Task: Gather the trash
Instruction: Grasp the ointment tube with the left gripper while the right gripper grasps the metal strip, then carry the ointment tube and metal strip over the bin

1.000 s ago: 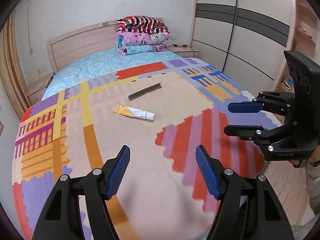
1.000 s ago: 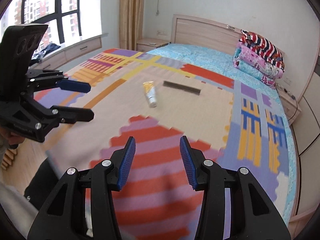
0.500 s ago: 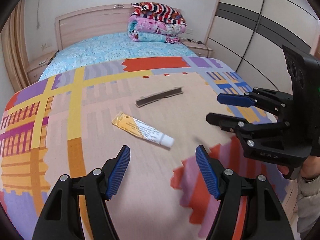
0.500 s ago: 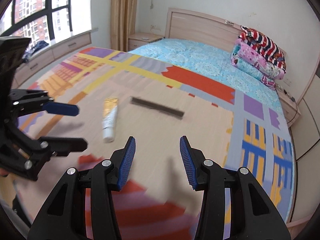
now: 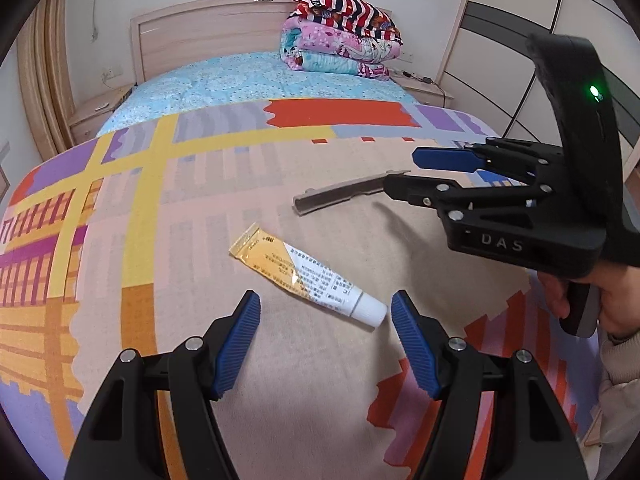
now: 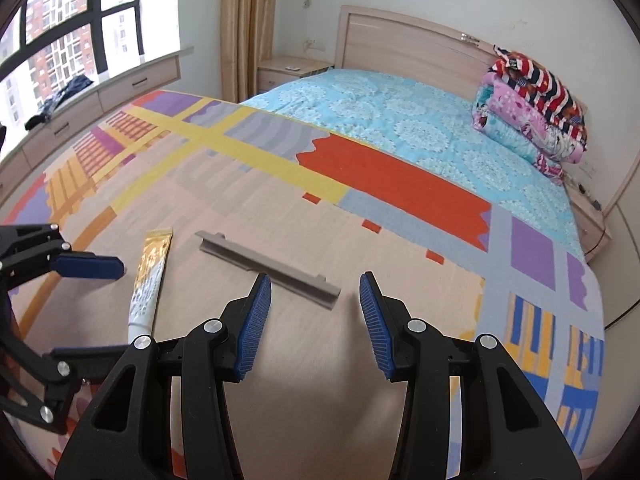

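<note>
A bed covered by a patchwork blanket [image 5: 132, 240] in yellow, orange, purple, red and beige fills both views. Two pieces of trash lie on a beige patch near the middle of the blanket. One is a tube [image 5: 306, 274] with a yellow crimped end and a white cap, lying flat at a slant. The other is a thin grey strip [image 5: 344, 194], also flat, just beyond the tube and not touching it. The left gripper [image 5: 326, 342] hovers low over the blanket with its blue-padded jaws spread wide and holding nothing; the tube's white cap lies just ahead of the gap between its fingertips. The right gripper [image 6: 316, 316] is likewise spread wide and empty, with the near end of the strip [image 6: 268, 266] lying just ahead of its jaws. In the left wrist view the right gripper [image 5: 420, 172] comes in from the right side, its tips over the far end of the strip, and a hand [image 5: 600, 300] grips its handle. In the right wrist view the left gripper [image 6: 108, 304] sits at the left edge, straddling the tube [image 6: 150, 280]. Farther up the bed lies a light blue sheet [image 6: 400, 120], and a stack of folded quilts [image 5: 340, 36] rests against the wooden headboard [image 5: 200, 36]. A window [image 6: 52, 32] and a tan curtain [image 6: 244, 20] stand at the left of the right wrist view.
</note>
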Demonstrator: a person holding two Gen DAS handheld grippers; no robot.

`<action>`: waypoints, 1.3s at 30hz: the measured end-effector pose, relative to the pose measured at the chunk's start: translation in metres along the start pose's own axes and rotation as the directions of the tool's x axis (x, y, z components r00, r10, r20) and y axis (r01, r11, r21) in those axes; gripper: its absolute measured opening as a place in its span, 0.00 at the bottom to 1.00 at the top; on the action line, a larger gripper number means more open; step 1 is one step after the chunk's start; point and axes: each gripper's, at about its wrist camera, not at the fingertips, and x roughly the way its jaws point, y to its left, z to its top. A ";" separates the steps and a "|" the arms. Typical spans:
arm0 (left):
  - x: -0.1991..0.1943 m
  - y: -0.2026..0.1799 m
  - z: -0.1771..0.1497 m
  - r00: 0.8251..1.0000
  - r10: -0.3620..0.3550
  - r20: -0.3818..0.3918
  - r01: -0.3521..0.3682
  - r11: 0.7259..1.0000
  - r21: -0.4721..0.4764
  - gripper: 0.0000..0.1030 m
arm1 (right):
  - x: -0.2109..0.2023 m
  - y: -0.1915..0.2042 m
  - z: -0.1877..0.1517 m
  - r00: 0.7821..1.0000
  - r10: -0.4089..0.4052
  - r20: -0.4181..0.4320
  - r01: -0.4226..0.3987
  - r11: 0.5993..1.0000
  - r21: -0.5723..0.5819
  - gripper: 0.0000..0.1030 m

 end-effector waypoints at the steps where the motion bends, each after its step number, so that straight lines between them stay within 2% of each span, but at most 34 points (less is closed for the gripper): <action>1: 0.001 0.000 0.001 1.000 0.001 -0.002 -0.001 1.000 -0.003 0.63 | 0.001 -0.001 0.002 1.000 0.009 0.003 -0.009 1.000 0.002 0.45; 4: 0.003 0.001 0.004 1.000 0.010 0.005 -0.010 1.000 -0.012 0.63 | 0.008 -0.003 0.004 0.999 0.041 -0.011 -0.041 0.999 -0.004 0.45; 6: 0.004 0.000 0.005 1.000 0.030 0.009 -0.030 1.000 -0.008 0.58 | 0.013 -0.004 0.004 0.998 0.060 -0.025 -0.060 0.998 0.002 0.44; 9: 0.003 0.003 0.003 0.998 0.062 0.023 -0.062 0.998 0.005 0.43 | 0.014 -0.005 0.002 0.997 0.063 -0.034 -0.063 0.998 0.004 0.33; 11: 0.002 0.006 0.002 0.997 0.072 0.030 -0.072 0.997 0.011 0.32 | 0.012 -0.005 0.001 0.997 0.070 -0.037 -0.070 0.998 0.009 0.18; 14: -0.001 0.011 -0.001 0.997 0.070 0.039 -0.071 0.997 0.018 0.22 | 0.010 -0.003 -0.002 0.996 0.083 -0.044 -0.083 0.997 0.003 0.11; 17: -0.005 0.016 -0.005 0.997 0.069 0.043 -0.070 0.997 0.017 0.13 | 0.004 0.002 -0.007 0.995 0.085 -0.049 -0.085 0.996 -0.002 0.11; 24: -0.019 0.017 -0.017 0.997 0.051 0.054 -0.053 0.998 0.030 0.13 | -0.016 0.014 -0.016 0.998 0.061 -0.025 -0.061 0.998 0.002 0.10; 39: -0.087 -0.001 -0.046 0.991 0.032 0.129 -0.040 0.997 0.060 0.13 | -0.081 0.046 -0.036 0.999 0.039 0.034 -0.040 0.999 0.029 0.11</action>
